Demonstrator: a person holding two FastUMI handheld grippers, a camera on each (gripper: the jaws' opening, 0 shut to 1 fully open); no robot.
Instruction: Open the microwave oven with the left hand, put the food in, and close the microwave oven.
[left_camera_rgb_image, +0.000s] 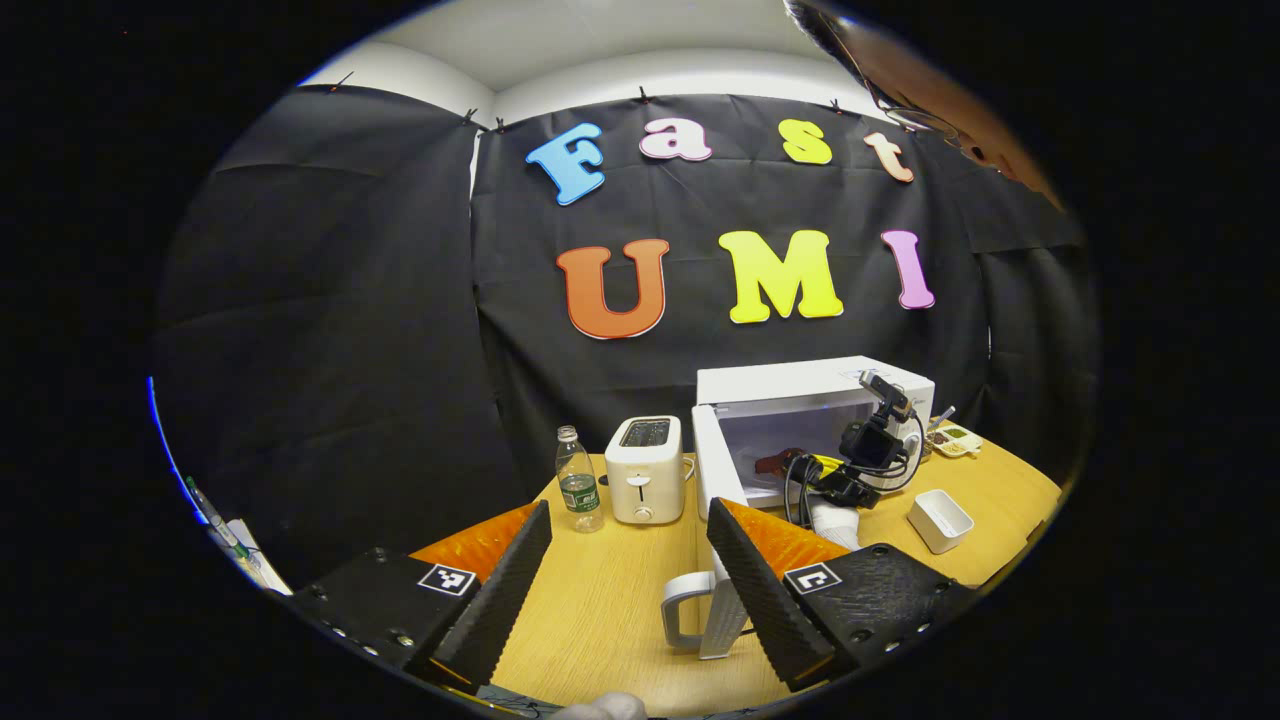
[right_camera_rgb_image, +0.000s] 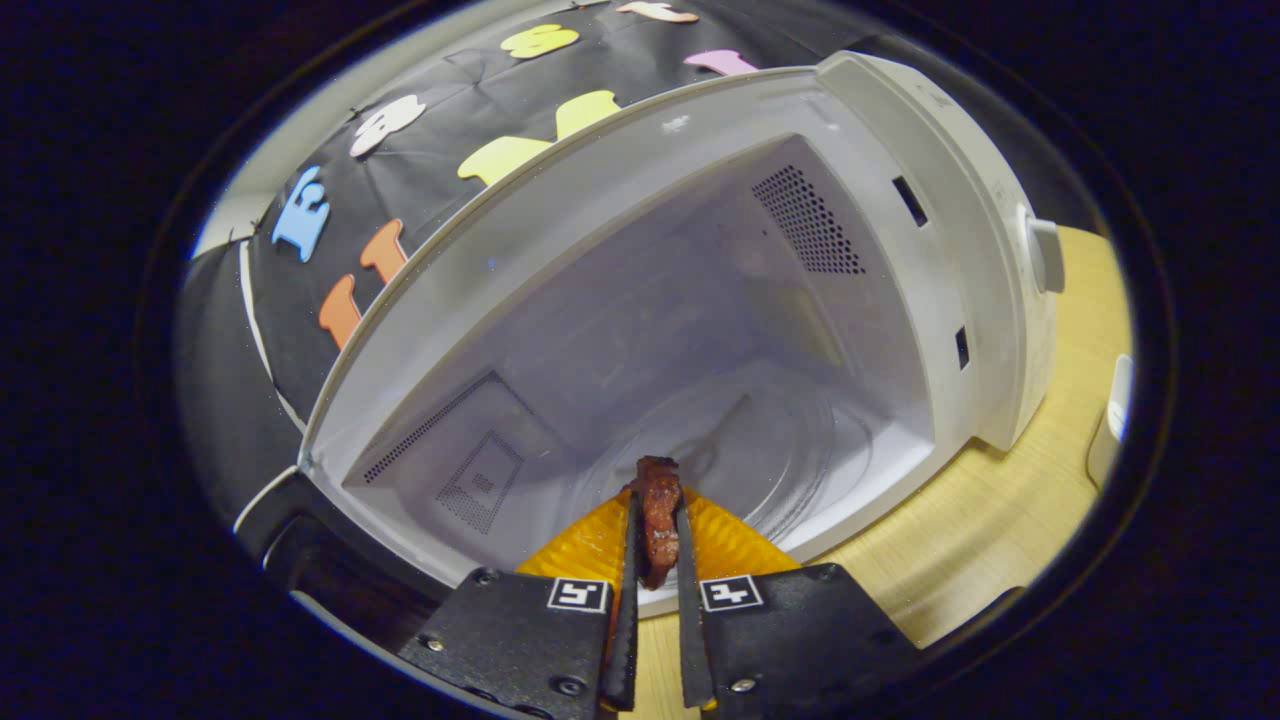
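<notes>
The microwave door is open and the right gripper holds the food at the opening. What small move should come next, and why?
Probably ease the right gripper a little deeper and lower, then open it. The food is clamped between both fingers, just over the front edge of the microwave cavity, above the glass turntable. The left gripper hangs open, back from the door.

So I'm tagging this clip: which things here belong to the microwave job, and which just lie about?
Job:
microwave, door open
food, clamped in right gripper
left gripper, open

Lying about:
toaster
water bottle
white tub
snack tray
</notes>
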